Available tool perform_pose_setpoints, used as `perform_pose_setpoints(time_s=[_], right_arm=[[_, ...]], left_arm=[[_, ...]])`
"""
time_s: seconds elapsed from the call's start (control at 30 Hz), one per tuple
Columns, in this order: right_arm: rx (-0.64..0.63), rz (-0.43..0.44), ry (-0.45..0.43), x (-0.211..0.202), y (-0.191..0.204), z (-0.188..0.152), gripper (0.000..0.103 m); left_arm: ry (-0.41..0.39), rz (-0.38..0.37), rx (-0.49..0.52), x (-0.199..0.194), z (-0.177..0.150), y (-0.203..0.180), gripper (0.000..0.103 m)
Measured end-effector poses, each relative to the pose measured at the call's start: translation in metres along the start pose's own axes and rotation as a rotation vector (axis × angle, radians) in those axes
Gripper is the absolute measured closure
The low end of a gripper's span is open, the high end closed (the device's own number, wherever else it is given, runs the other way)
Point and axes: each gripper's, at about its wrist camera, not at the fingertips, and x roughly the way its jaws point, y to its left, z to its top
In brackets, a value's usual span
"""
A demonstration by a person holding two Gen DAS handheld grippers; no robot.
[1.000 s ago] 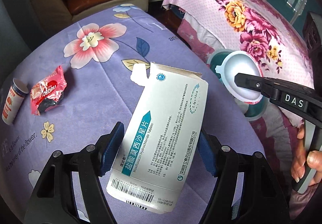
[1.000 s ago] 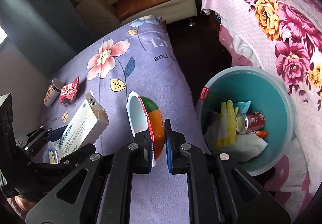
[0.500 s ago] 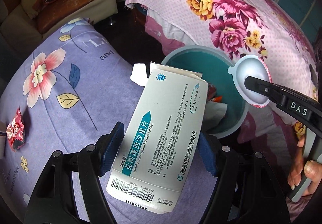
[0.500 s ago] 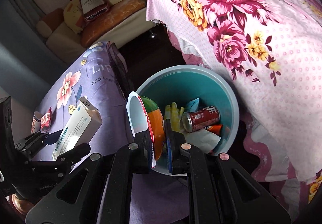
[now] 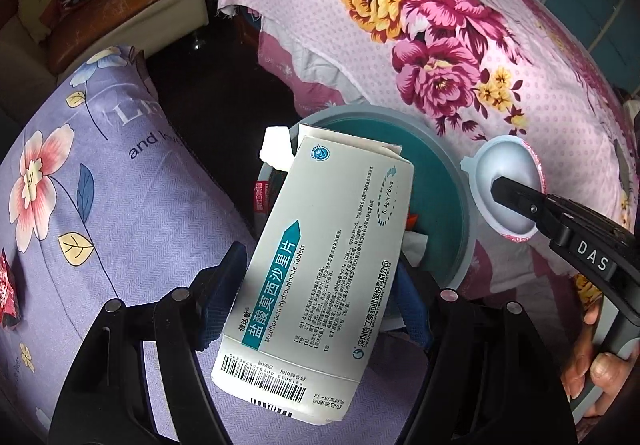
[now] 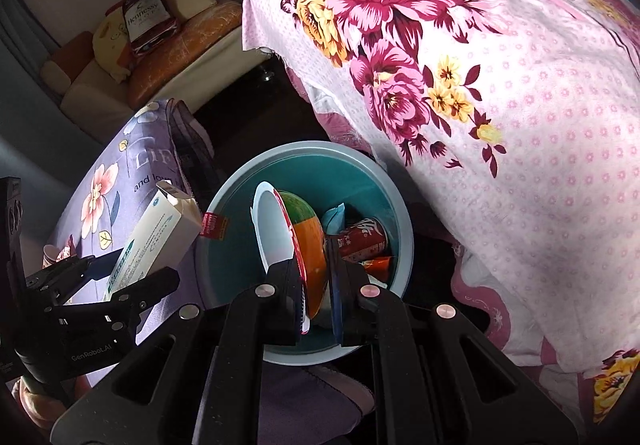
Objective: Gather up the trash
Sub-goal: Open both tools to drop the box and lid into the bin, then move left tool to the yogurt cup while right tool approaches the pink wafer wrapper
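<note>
My left gripper is shut on a white medicine box with teal print, held over the near rim of the teal trash bin. The box also shows in the right wrist view. My right gripper is shut on a small plastic cup with a white inside and orange-green outside, held above the bin. The cup also shows in the left wrist view. A red can and wrappers lie inside the bin.
A purple flowered cloth covers the table on the left, with a red wrapper at its edge. A pink flowered cloth hangs right of the bin. A sofa stands at the back.
Both grippers have moved from over the table to above the bin, carrying the box and the cup. The bin now sits under both.
</note>
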Motion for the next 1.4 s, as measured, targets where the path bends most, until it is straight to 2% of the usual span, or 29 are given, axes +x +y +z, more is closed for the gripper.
perform_pose_setpoints(time_s=[0.1,0.23,0.3,0.63,0.83,0.97,1.03,1.13,1.27,1.4], right_arm=[[-0.007,-0.009,0.007,0.003,0.002,0.002,0.093],[-0.017,-0.018,0.014,0.007,0.006,0.004,0.093],[-0.021,-0.021,0.018,0.009,0.009,0.005,0.093],[-0.053,-0.035,0.055,0.024,0.027,0.006,0.093],[-0.081,-0.038,0.081,0.031,0.043,0.005,0.088],[-0.09,-0.045,0.075,0.029,0.052,0.004,0.058],[-0.092,-0.048,0.075,0.028,0.055,0.004,0.057],[-0.086,-0.051,0.078,0.026,0.059,0.004,0.04],[-0.101,-0.055,0.078,0.021,0.068,0.003,0.031],[-0.125,-0.058,0.078,0.015,0.079,0.002,0.03]], left_arm=[[-0.013,-0.015,-0.014,0.001,0.005,0.001,0.028],[-0.022,-0.014,-0.033,0.002,0.006,0.007,0.016],[-0.019,-0.01,-0.045,0.003,0.005,0.012,0.014],[0.01,-0.011,-0.082,0.007,-0.006,0.037,0.012],[0.009,-0.015,-0.114,0.002,-0.017,0.054,0.012],[0.006,-0.02,-0.139,-0.003,-0.024,0.065,0.012],[0.006,-0.022,-0.147,-0.005,-0.027,0.069,0.012],[0.01,-0.031,-0.162,-0.007,-0.031,0.075,0.012],[0.008,-0.037,-0.181,-0.011,-0.038,0.083,0.012],[-0.003,-0.04,-0.201,-0.019,-0.045,0.093,0.012]])
